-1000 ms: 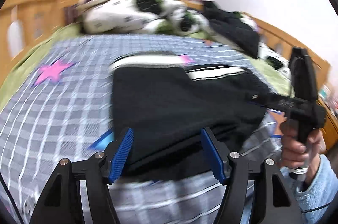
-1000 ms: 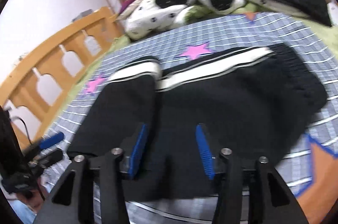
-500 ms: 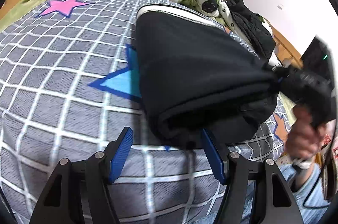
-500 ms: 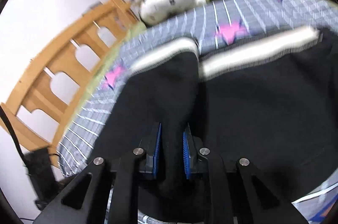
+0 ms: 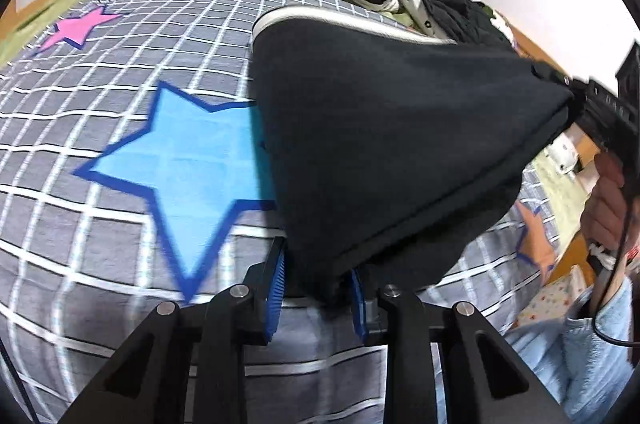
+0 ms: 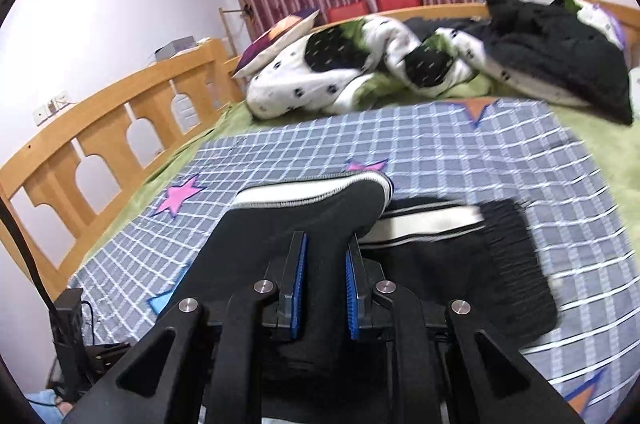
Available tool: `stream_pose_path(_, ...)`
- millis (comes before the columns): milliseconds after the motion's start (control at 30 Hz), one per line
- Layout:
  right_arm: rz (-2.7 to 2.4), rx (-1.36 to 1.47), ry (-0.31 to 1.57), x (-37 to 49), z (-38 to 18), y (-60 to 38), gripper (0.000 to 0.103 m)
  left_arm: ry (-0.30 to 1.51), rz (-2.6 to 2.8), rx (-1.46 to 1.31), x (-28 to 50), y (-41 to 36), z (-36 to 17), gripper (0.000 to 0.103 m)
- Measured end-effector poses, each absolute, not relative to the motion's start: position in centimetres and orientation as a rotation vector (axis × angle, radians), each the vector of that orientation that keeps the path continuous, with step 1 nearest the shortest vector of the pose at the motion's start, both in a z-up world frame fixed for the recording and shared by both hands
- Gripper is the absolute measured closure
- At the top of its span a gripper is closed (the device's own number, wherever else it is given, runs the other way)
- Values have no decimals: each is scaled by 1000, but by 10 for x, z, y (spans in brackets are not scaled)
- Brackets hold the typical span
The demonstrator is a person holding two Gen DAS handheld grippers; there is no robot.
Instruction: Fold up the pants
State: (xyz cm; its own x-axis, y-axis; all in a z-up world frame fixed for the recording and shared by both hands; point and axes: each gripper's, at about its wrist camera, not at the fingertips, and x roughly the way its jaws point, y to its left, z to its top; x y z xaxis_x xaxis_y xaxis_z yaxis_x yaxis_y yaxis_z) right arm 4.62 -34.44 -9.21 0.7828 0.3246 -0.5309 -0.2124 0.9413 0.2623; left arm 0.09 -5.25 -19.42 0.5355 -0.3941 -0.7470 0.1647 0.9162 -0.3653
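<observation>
checked bedspread (image 5: 120, 36) w/ black pants (image 5: 380, 128), left hand-held gripper (image 5: 318, 294) & right hand-held gripper (image 6: 323, 288) both clamped on fabric.

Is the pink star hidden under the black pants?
No, the pink star lies bare on the checked blanket, well apart from the pants.

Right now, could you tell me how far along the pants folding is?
Partly done: the black pants already lie doubled lengthwise, their white side stripe showing. In hand: the left gripper and right gripper each clamp a raised end. Left: carrying it over to the waistband and laying it flat.
</observation>
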Motion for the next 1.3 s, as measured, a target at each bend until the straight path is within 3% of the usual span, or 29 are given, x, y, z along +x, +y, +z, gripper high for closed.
stream_pose_path(267, 159, 193, 613, 29, -113, -418, 87, 928, -355, -240, 0, -77, -193, 76)
stream_pose_path(367, 74, 169, 713, 36, -156, -425, 87, 899, -329, -163, -4, -82, -189, 90)
stream_pose_path(533, 51, 156, 762, 33, -179, -427, 86, 931, -335, -112, -7, -80, -196, 90)
stream_pose_path(600, 41, 137, 785, 36, -178, -423, 84, 930, -373, -140, -12, -71, -190, 88)
stream_pose_path(733, 44, 136, 789, 37, -163, -426, 75, 907, -376, -126, -27, -51, -176, 48)
stream_pose_path(767, 34, 137, 773, 34, -157, -428, 65, 882, -378, -137, -31, -42, -171, 44)
stream_pose_path(800, 28, 146, 750, 35, -149, -432, 47, 860, -378, -154, -32, -34, -167, 43)
stream_pose_path(867, 24, 155, 736, 42, -140, -436, 32, 850, -363, -172, -25, -25, -158, 40)
stream_pose_path(1067, 19, 164, 824, 95, -151, -441, 32, 889, -380, -257, 46, -36, -147, 39)
stream_pose_path(1167, 33, 197, 920, 122, -173, -441, 29, 925, -399, -273, 83, -51, -157, 39)
stream_pose_path(1300, 18, 67, 910, 127, -186, -428, 30, 1024, -407, -281, 126, -69, -187, 40)
